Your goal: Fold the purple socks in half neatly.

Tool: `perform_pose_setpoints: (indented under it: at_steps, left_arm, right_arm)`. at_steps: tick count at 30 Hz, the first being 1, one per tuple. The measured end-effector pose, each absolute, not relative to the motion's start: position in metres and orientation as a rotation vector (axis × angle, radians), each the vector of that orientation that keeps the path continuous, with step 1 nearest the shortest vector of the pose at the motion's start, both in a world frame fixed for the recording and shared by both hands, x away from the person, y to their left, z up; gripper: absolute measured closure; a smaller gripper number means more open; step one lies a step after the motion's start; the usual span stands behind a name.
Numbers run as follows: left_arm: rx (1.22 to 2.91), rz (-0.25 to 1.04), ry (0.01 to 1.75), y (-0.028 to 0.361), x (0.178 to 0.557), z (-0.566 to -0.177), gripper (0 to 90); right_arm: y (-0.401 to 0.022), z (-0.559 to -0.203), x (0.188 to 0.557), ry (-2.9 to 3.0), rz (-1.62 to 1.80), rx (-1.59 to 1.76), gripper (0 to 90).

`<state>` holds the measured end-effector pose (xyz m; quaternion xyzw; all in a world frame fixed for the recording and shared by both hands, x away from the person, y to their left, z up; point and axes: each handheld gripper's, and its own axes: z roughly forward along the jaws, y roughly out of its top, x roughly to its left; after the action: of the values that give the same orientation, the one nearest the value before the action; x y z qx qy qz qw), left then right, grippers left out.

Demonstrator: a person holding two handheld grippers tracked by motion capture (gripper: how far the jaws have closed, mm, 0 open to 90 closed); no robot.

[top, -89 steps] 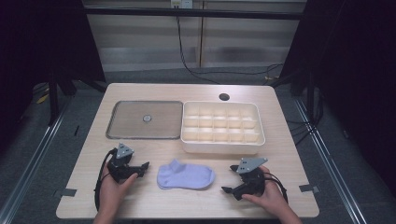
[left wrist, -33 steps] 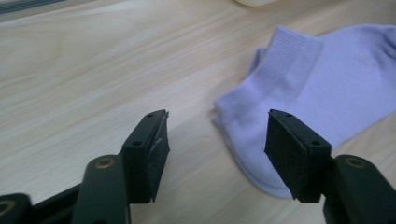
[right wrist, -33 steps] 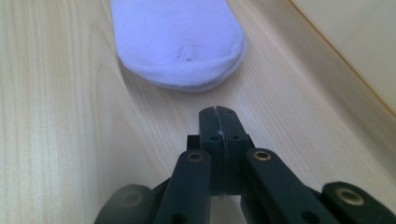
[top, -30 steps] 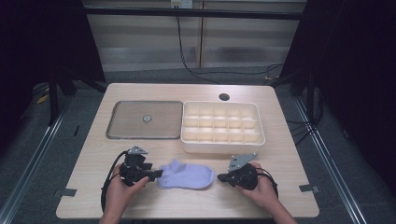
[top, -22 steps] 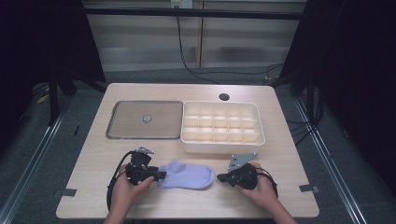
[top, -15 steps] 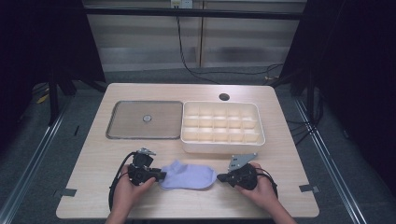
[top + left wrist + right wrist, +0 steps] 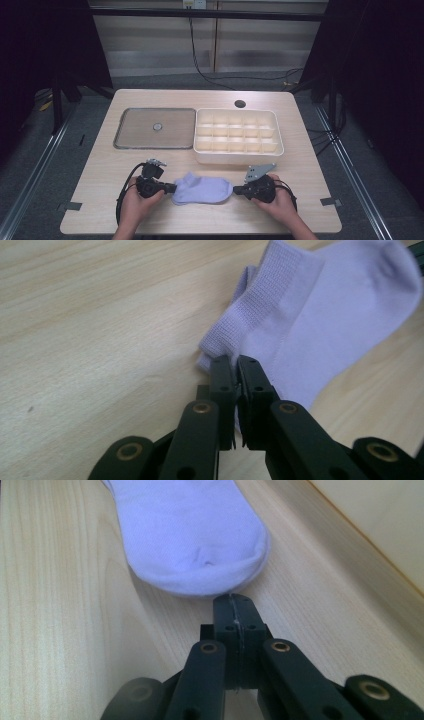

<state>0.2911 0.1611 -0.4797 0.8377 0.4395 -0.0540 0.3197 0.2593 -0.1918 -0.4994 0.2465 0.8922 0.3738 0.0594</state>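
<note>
Lilac sock point(image 7: 202, 189) lay lengthwise along tabletop's near edge, toe rightward; left gripper point(image 7: 170, 188) pinched its cuff, right gripper point(image 7: 235, 190) clamped empty.

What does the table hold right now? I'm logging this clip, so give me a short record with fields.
item in hand: lilac sock, lying flat on the table
left gripper: jaws just closed on the sock's cuff edge
right gripper: shut, empty, tips just short of the toe
behind: white divided box, grey tray to its left
</note>
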Motion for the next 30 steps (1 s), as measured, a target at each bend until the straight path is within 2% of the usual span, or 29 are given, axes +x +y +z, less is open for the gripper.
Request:
perform_pose_setpoints:
  at_steps: [16,30]
  left_arm:
    - [2.099,-0.25,1.151,0.166,0.288,-0.461,86.6]
    - [2.067,-0.276,1.144,0.166,0.285,-0.45,87.2]
  right_arm:
    - [-0.185,-0.5,0.261,2.698,1.134,0.718,90.0]
    - [-0.176,-0.501,0.261,2.708,1.152,0.699,90.0]
